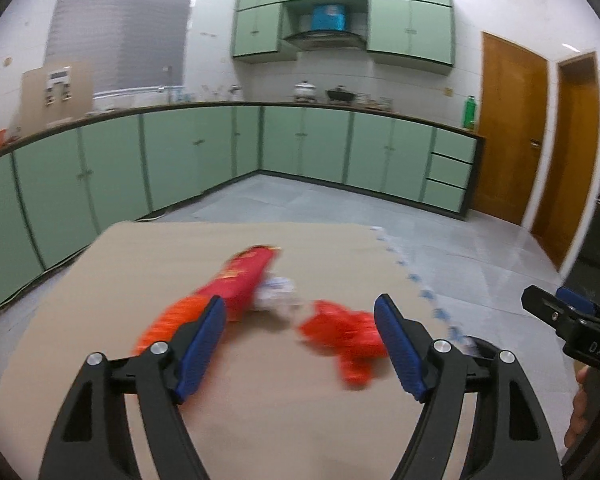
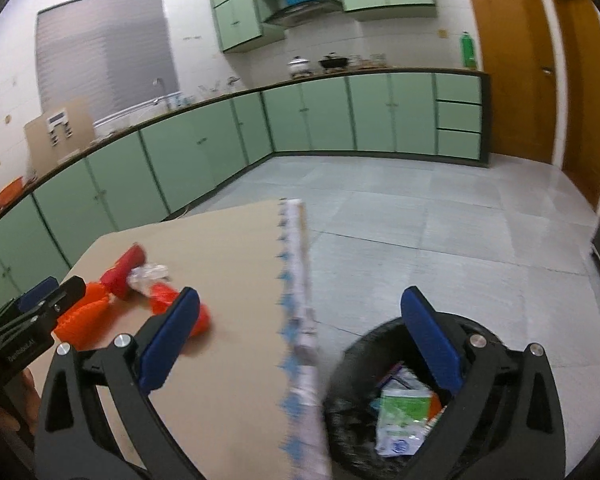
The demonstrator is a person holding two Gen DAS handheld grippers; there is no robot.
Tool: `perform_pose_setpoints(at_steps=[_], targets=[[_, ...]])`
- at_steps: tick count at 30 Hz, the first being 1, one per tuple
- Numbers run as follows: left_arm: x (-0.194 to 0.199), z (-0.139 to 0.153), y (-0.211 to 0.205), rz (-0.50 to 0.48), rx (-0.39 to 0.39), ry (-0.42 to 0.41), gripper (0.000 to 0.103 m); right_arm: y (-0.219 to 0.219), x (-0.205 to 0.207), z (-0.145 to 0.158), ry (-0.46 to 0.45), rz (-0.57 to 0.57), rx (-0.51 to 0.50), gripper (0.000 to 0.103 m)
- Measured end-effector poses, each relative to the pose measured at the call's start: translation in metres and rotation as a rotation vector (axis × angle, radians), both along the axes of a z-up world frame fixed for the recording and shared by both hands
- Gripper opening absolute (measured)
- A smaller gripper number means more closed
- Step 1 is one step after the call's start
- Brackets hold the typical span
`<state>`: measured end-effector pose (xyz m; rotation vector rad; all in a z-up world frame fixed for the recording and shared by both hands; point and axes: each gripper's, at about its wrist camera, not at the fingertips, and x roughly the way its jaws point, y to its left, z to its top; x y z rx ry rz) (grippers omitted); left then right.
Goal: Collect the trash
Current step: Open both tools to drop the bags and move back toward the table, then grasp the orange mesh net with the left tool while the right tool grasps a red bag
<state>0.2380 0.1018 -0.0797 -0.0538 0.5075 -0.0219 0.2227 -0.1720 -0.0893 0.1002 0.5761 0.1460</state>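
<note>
Trash lies on a tan mat: a red tube-shaped packet, a crumpled white wrapper, an orange-red wrapper and an orange netted piece. My left gripper is open and empty, just above and short of the trash. My right gripper is open and empty, over the mat edge beside a black-lined bin. The bin holds several wrappers. The trash also shows in the right wrist view: red packet, white wrapper, orange wrapper.
The mat has a white and blue toothed edge next to the bin. Grey tiled floor lies beyond. Green kitchen cabinets run along the walls, with wooden doors at the right.
</note>
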Motion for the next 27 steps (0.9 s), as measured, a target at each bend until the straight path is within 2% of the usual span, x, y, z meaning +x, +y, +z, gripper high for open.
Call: perform_pose_setpoints(at_steps=[5, 11, 17, 27], targets=[[0.002, -0.01, 0.042, 0.079, 0.011, 0.018, 0.075, 0.041, 0.015, -0.007, 0.006, 0.054, -0.027, 0.098], [0.01, -0.026, 0.069, 0.129, 0.011, 0.055, 0.075, 0.075, 0.037, -0.019, 0.038, 0.094, -0.043, 0.098], [0.022, -0.041, 0.077, 0.129, 0.011, 0.102, 0.075, 0.103, 0.052, -0.038, 0.073, 0.139, -0.098, 0.098], [0.034, -0.055, 0.081, 0.12, 0.009, 0.153, 0.075, 0.116, 0.072, -0.047, 0.124, 0.172, -0.099, 0.098]])
